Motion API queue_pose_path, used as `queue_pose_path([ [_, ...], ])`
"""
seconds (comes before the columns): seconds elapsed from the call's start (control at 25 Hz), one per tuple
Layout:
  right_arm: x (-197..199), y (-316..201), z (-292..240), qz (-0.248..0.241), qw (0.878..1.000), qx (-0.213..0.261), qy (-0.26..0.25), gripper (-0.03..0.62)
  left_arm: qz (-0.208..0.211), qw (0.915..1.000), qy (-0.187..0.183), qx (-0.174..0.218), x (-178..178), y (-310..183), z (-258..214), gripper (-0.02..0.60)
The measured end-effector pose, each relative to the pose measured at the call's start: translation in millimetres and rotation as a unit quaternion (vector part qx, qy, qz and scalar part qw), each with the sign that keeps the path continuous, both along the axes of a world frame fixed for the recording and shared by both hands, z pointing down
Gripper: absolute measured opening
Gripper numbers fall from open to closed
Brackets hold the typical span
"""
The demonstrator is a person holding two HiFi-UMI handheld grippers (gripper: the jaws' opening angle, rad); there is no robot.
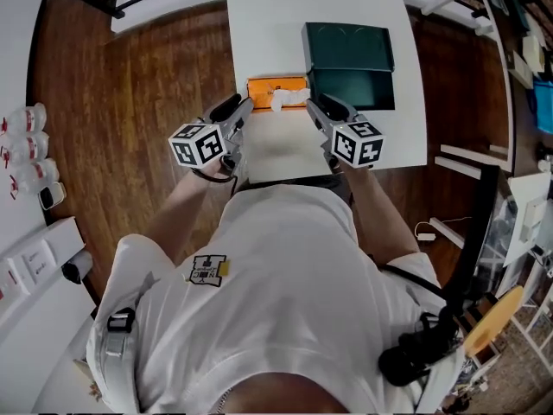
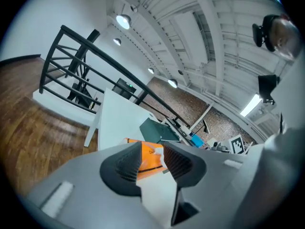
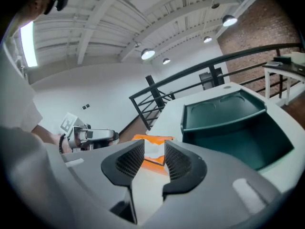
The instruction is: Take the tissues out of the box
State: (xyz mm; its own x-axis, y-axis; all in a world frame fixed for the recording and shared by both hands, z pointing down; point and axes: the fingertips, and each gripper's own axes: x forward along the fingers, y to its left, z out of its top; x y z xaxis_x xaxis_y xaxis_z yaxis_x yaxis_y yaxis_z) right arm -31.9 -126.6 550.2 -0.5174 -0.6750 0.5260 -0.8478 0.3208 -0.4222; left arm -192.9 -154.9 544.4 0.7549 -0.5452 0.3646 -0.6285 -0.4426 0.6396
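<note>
The white table (image 1: 259, 24) lies under and ahead of both tongs; on it, ahead and to the right of the right tongs, stands a dark green case (image 1: 350, 89) with its lid raised. The orange tissue box (image 1: 270, 89) sits on the table just beyond the tips of both tongs, roughly between them and a little nearer the left pair, touching neither. The left tongs (image 2: 153, 154) are released, their ribbed pads apart with nothing pressed between them; only the orange box shows through the gap, further on. The right tongs (image 3: 154, 159) are likewise released, jaws spread wide and gripping nothing; the box and its tissue show through the gap ahead. Each pair carries a cube with black-and-white square markers. The box bears dark print, too small to read. A white tissue (image 1: 289, 98) sticks up from the box top, just ahead and left of the right tongs' tips, clear of both pairs.
</note>
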Motion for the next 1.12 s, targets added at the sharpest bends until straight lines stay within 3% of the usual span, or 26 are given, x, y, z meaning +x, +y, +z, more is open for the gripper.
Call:
queue_pose_path([
  [0.08, 5, 17, -16, -0.003, 0.999, 0.044, -0.015, 0.114, 0.000, 0.9997, 0.009, 0.021, 9, 14, -12, 0.138],
  [0.16, 0, 48, -14, -0.043, 0.997, 0.058, -0.031, 0.104, 0.017, 0.9995, -0.001, 0.027, 29, 43, -8, 0.138],
  [0.32, -11, 108, 27, -0.154, 0.988, 0.019, -0.022, 0.065, 0.070, 0.9948, -0.073, 0.012, 81, 109, 36, 0.127],
  [0.44, -3, 132, 55, -0.193, 0.981, -0.006, 0.008, 0.018, 0.090, 0.9878, -0.127, 0.001, 101, 141, 70, 0.013],
  [0.76, 7, 157, 83, -0.236, 0.971, -0.016, 0.045, 0.000, 0.072, 0.9835, -0.164, -0.023, 112, 168, 100, 0.000],
  [1.12, 27, 153, 82, -0.211, 0.977, -0.012, 0.038, 0.000, 0.070, 0.9825, -0.172, -0.009, 126, 178, 96, 0.000],
])
